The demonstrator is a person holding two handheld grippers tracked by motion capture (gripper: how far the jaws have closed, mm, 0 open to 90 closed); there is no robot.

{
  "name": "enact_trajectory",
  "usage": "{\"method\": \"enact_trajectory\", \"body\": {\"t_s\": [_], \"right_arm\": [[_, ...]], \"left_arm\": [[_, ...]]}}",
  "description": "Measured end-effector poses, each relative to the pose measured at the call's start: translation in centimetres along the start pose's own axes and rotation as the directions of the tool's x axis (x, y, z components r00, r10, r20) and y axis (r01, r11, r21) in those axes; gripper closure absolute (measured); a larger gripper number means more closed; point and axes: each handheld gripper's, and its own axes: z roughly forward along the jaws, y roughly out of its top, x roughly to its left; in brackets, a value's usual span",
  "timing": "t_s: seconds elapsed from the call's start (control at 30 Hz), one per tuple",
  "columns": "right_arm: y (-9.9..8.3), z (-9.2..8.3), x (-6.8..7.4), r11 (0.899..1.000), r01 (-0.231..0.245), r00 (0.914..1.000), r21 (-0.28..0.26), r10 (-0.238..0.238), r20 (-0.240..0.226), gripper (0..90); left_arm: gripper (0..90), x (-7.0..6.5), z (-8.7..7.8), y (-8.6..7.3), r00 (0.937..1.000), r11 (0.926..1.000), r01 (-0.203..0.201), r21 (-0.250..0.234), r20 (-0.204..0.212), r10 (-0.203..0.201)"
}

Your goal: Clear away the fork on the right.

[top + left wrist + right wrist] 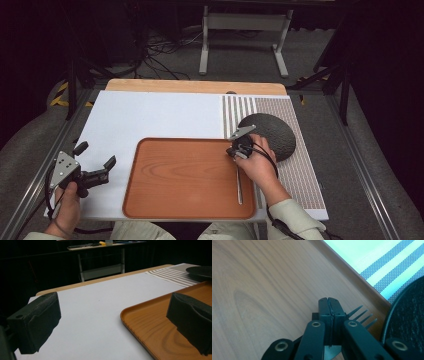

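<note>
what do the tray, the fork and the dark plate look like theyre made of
Tray: wood or wood-look laminate, smooth satin; grain rings show.
Fork: metal, likely steel; thin, grey, shiny handle, dark tines in the right gripper view.
Dark plate: probably matte ceramic or stoneware; speckled, rough-looking black surface, no shine.

The right gripper (pixel 239 150) rests at the head of a fork (pixel 239 182) on the wooden tray (pixel 180 175); the left gripper (pixel 95 162) hovers beside it.

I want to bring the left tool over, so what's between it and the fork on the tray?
In the high view, bare wooden tray floor alone lies between the open left tool and the fork.
</note>
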Motion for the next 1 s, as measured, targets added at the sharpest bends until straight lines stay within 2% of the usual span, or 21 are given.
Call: {"method": "enact_trajectory", "body": {"t_s": [0.13, 0.27, 0.33, 0.37, 0.4, 0.47, 0.53, 0.7, 0.9, 0.93, 0.97, 1.0], "right_arm": [[0.1, -0.2, 0.0, 1.000, -0.004, 1.0000, -0.009, 0.004, -0.003, 87.1], [0.7, -1.2, 0.1, 0.999, -0.003, 0.9999, -0.051, 0.003, -0.014, 76.4], [1.2, -1.8, 0.2, 0.996, -0.003, 0.9996, -0.088, 0.001, -0.027, 63.2], [1.2, -1.8, 0.2, 0.996, -0.003, 0.9996, -0.088, 0.001, -0.027, 63.2], [1.4, -2.0, 0.2, 0.994, 0.002, 0.9995, -0.110, -0.005, -0.033, 54.7], [1.8, -2.5, 0.3, 0.987, 0.006, 0.9984, -0.160, -0.015, -0.055, 38.6], [2.1, -3.0, 0.4, 0.979, 0.023, 0.9973, -0.204, -0.037, -0.064, 29.1], [2.2, -4.3, 0.5, 0.965, 0.053, 0.9956, -0.258, -0.071, -0.061, 21.8], [1.3, -6.2, -0.1, 0.943, 0.048, 0.9967, -0.329, -0.067, -0.047, 18.5], [1.3, -6.2, -0.1, 0.943, 0.048, 0.9967, -0.329, -0.067, -0.047, 18.5], [0.9, -6.9, -0.4, 0.934, 0.046, 0.9971, -0.354, -0.064, -0.041, 17.5], [0.9, -6.9, -0.4, 0.934, 0.046, 0.9971, -0.354, -0.064, -0.041, 17.5]], "left_arm": [[0.1, 0.0, 0.0, 0.0, 1.0000, 1.0000, 0.000, -0.001, 0.000, 0.000], [0.1, 0.0, 0.0, 0.0, 1.0000, 1.0000, 0.001, 0.000, -0.002, -0.001], [0.1, 0.0, 0.0, 0.0, 1.0000, 1.0000, 0.001, 0.000, 0.000, -0.001], [0.1, 0.0, 0.0, 0.0, 1.0000, 1.0000, 0.001, 0.000, 0.000, -0.001], [0.1, 0.0, 0.0, 0.0, 1.0000, 1.0000, 0.005, -0.002, 0.000, -0.005], [0.1, 0.0, 0.1, 0.0, 1.0000, 1.0000, 0.007, -0.003, -0.003, -0.007], [0.1, 0.0, 0.1, 0.0, 1.0000, 1.0000, 0.006, 0.001, -0.001, -0.006], [0.1, 0.0, 0.0, 0.0, 1.0000, 1.0000, 0.009, -0.003, -0.004, -0.009], [0.1, 0.1, -0.1, 0.0, 0.9999, 0.9999, 0.010, -0.004, -0.007, -0.010], [0.1, 0.1, -0.1, 0.0, 0.9999, 0.9999, 0.010, -0.004, -0.007, -0.010], [0.1, 0.1, -0.1, 0.0, 0.9999, 0.9999, 0.010, -0.003, -0.009, -0.010], [0.1, 0.1, -0.1, 0.0, 0.9999, 0.9999, 0.010, -0.004, -0.009, -0.010]]}}
